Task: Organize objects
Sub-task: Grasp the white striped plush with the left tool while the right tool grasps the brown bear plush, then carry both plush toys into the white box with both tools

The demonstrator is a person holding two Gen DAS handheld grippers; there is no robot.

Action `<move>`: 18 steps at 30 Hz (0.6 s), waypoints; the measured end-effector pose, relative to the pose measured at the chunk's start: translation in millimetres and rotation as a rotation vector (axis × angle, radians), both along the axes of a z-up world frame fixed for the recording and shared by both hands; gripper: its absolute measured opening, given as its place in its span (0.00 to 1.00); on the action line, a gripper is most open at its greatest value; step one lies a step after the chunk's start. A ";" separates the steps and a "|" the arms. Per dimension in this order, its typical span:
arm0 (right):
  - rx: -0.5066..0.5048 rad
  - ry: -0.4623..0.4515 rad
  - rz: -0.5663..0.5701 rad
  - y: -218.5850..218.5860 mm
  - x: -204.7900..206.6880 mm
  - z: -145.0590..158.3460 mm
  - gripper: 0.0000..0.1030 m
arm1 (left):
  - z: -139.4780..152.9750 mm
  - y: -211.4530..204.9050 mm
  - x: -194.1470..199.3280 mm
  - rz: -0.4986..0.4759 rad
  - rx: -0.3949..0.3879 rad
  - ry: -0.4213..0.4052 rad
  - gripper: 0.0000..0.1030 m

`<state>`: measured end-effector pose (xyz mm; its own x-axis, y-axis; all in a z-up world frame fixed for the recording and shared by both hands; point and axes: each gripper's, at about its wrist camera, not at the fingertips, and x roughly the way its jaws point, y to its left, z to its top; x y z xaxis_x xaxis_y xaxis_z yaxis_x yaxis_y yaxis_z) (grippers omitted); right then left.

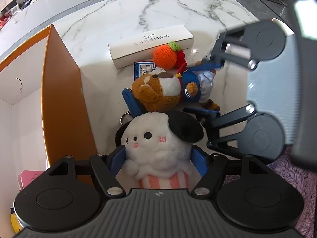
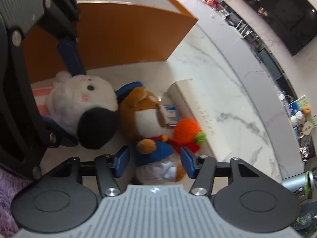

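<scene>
Downward both grippers tilt over the marble table [image 1: 122,15], left gripper [image 1: 158,159] jaws wide around the white black-eared plush dog [image 1: 158,144], right gripper [image 2: 154,161] jaws half-open, flanking the brown plush bear in blue [image 2: 144,119], untouched.
</scene>
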<state>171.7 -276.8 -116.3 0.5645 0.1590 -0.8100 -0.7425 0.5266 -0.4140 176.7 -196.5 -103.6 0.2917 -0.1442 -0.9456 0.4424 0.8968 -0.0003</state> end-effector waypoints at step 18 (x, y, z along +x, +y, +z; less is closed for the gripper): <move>0.253 0.187 -0.542 -26.3 -26.8 21.6 0.34 | 9.7 21.8 -17.3 0.035 -0.153 -0.041 0.67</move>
<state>145.0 -303.1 -94.6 0.4712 0.0897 -0.8775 -0.3901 0.9134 -0.1161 159.4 -174.7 -93.8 0.3374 -0.2745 -0.9004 0.4130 0.9027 -0.1205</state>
